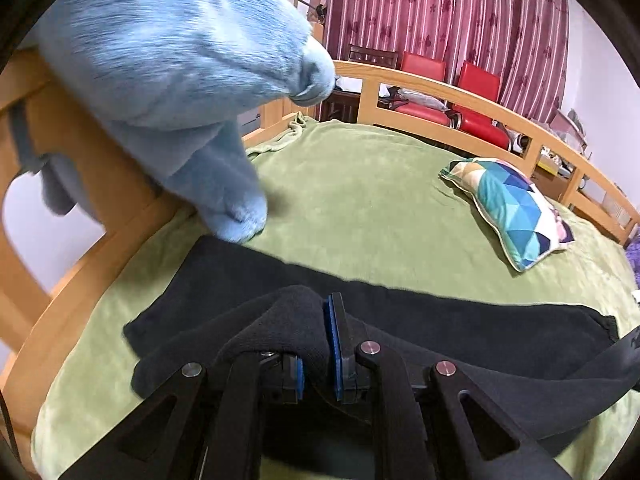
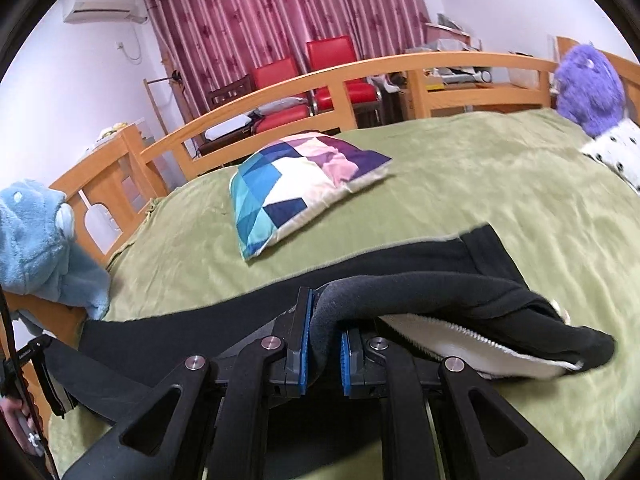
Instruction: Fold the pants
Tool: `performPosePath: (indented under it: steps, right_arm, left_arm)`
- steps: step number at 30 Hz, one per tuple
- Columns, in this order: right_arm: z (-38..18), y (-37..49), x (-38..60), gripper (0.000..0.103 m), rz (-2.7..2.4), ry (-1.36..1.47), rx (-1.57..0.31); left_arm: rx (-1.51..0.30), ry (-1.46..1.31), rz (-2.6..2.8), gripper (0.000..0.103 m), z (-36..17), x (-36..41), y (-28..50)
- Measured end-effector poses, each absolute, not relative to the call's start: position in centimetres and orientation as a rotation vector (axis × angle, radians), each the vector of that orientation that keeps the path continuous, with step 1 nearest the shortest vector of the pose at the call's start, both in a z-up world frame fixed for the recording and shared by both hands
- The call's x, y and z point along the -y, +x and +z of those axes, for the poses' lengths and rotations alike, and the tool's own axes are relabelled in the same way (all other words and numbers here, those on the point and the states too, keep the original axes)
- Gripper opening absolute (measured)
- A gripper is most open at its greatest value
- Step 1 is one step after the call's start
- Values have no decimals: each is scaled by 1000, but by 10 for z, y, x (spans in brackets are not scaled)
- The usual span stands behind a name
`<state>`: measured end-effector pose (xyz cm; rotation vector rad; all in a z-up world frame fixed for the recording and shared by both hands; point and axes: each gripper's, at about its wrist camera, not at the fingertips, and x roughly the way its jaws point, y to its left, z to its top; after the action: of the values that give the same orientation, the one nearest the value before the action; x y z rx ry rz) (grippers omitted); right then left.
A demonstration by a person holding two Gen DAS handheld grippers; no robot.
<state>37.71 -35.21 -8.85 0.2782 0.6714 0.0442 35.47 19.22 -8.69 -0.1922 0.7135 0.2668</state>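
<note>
left hand-held gripper (image 1: pixel 318 336) clamps pants (image 1: pixel 440 320) fold | right hand-held gripper (image 2: pixel 325 320) clamps waistband | on bed (image 1: pixel 360 200)

I see the pants (image 1: pixel 420 320) as matt black knit cloth, fleecy where the left gripper (image 1: pixel 316 344) pinches a fold; the right gripper (image 2: pixel 325 340) shows their white lining. Both grippers look matt black plastic with blue rubbery pads (image 2: pixel 305 344) and shiny metal pins. The blanket (image 1: pixel 360 200) is soft green plush, the bed rail (image 2: pixel 280 92) smooth wood.
</note>
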Motion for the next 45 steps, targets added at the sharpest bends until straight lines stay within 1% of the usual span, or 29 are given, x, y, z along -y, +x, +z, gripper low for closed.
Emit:
performPosePath:
  steps: [8,12,13,14,15,16,17,18,19,20,22,25,27,29,32,38,42,45]
  right_arm:
    - [-127,469,339,11,46,289,-722]
    - [-145,492,335,11,28,309,-733]
    - [-155,498,333,14,16,299,-754]
    - [-161,502,332,16,9,290,-774]
    - [-168,504,331,26,5,284,-796]
    - [-176,506,330,42,9,279,-825]
    - [-184,506,329,47,21,272,-869]
    - [-187,502,329,48,27,270,-884]
    - [-188,494,329,48,35,269,-894]
    - [-187,484,329,48,37,267,-888]
    - [-180,464,329,55,42,257,-878]
    - [-172,425,334,59,50,228,-859]
    - [-172,394,340,62,21,195,-853]
    - [-176,373,351,63,-5,214,-855]
    - [-195,350,375,64,-11,323,-889]
    - [-234,350,402,64,1,514,-950]
    - [-251,363,410,64,-7,578,-945]
    - [-257,375,411,67,-10,583,-918]
  left_arm:
    - [-727,-193,304,10,-116,-190,416]
    - [-747,-189,325,11,-129,-185,433]
    - [-764,-181,333,12,-133,-183,437]
    - [-780,-173,336,18,-136,-180,439]
    - [-811,-156,328,23,-141,-176,441]
    - [-824,-150,314,34,-143,-173,441]
    - [-832,-149,291,47,-144,-169,439]
    - [-831,-149,272,55,-143,-165,435]
    - [-819,-139,262,65,-139,-161,427]
    - [-805,-127,257,69,-135,-157,420]
    - [-781,-106,238,70,-124,-150,401]
    - [-776,-115,196,75,-115,-144,372]
    - [-778,-127,179,75,-113,-143,354]
    - [-788,-155,157,75,-118,-143,331]
    - [-830,-186,128,75,-134,-144,307]
    - [-931,-312,106,75,-186,-157,285]
    - [-946,-406,89,75,-212,-165,294]
    - [-951,-431,104,75,-224,-167,310]
